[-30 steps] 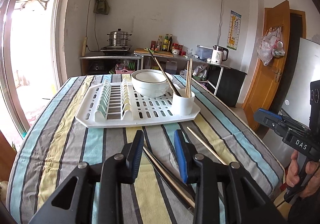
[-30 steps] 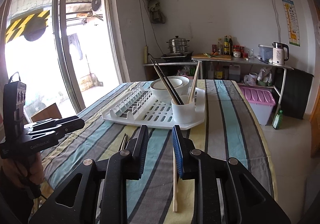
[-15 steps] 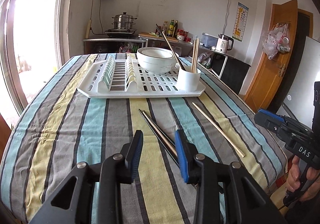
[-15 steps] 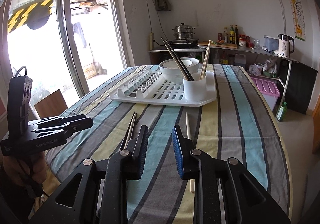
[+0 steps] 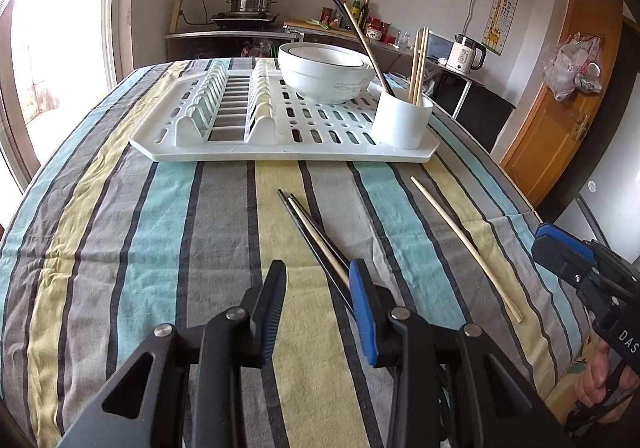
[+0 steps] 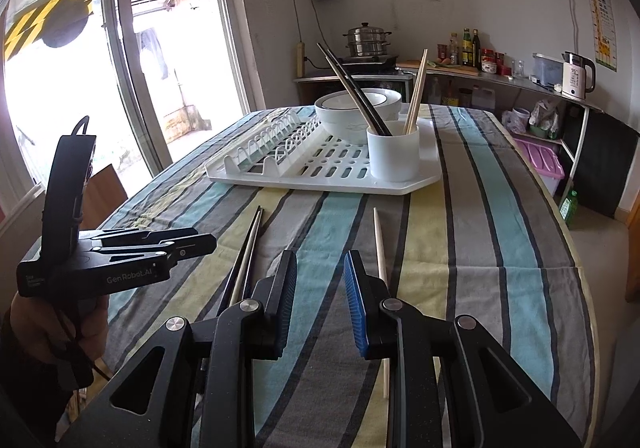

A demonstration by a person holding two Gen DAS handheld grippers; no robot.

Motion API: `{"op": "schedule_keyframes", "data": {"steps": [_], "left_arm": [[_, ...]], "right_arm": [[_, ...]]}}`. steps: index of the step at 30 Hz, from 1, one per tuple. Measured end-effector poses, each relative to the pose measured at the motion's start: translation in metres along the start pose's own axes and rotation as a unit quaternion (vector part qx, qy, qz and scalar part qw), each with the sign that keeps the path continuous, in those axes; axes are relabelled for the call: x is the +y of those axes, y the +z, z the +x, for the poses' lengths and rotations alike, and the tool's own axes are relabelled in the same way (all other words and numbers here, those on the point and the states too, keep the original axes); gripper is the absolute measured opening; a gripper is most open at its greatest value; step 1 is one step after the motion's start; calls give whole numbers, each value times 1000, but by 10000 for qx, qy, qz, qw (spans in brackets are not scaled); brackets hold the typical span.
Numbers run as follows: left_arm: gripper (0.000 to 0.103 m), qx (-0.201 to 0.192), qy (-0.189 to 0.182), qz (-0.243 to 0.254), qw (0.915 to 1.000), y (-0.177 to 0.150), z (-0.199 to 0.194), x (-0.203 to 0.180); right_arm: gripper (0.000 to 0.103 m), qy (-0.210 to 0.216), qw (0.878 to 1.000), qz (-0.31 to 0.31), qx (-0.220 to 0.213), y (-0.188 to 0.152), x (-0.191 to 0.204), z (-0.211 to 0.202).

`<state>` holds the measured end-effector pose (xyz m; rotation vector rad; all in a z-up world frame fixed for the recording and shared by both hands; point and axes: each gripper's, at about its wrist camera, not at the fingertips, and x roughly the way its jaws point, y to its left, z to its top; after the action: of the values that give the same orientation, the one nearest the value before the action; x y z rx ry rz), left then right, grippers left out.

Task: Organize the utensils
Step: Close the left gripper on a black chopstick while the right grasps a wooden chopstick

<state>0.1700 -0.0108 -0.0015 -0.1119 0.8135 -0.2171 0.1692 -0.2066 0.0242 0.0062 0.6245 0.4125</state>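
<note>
Two dark chopsticks with a pale one (image 5: 316, 236) lie on the striped tablecloth just ahead of my left gripper (image 5: 319, 288), whose right finger (image 5: 362, 300) covers their near ends. The gripper is open and empty. A single wooden chopstick (image 5: 464, 244) lies further right. In the right wrist view that wooden chopstick (image 6: 380, 248) runs past the right finger of my right gripper (image 6: 320, 280), also open and empty. The dark chopsticks (image 6: 248, 252) lie to its left. A white cup (image 5: 402, 120) on the drying rack (image 5: 224, 152) holds several chopsticks.
A white bowl (image 5: 326, 72) sits on the rack behind the cup. The right gripper (image 5: 538, 244) hovers at the table's right edge, the left gripper (image 6: 204, 242) at the left. The table edge (image 6: 580, 288) drops off on the right, with a pink bin (image 6: 540, 160) beyond.
Both grippers have sunk towards the table and tipped further down. The loose chopsticks now lie in fuller view ahead of the fingers. Neither gripper's jaw gap has changed.
</note>
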Motion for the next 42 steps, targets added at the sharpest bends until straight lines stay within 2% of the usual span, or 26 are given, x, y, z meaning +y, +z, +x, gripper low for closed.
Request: {"op": "schedule_keyframes", "data": {"steps": [11,22,26,31,34,39,42], "left_arm": [[34,443,404,6,9982,9,38,-4],[35,393,781,404,9954,5,35,-5],[35,445,908,430,9939,10,39,-4],[33,502,852,383,9944,22,49,-1],[28,510,670,422,9956,28,55,-1],[15,520,493,710,9949,35,64,-5],[13,549,449,860,9938,39,67,-6]], "right_arm": [[25,-40,9999,101,-7,4,-15,6],[25,-59,9999,145,-1,7,-26,10],[25,-120,9995,109,274,14,-32,26],[25,-73,9967,129,794,27,-46,63],[25,-65,9943,103,1061,34,-52,85],[25,-153,9889,34,1479,40,-56,116],[25,-122,9870,-65,1602,42,-51,125]]}}
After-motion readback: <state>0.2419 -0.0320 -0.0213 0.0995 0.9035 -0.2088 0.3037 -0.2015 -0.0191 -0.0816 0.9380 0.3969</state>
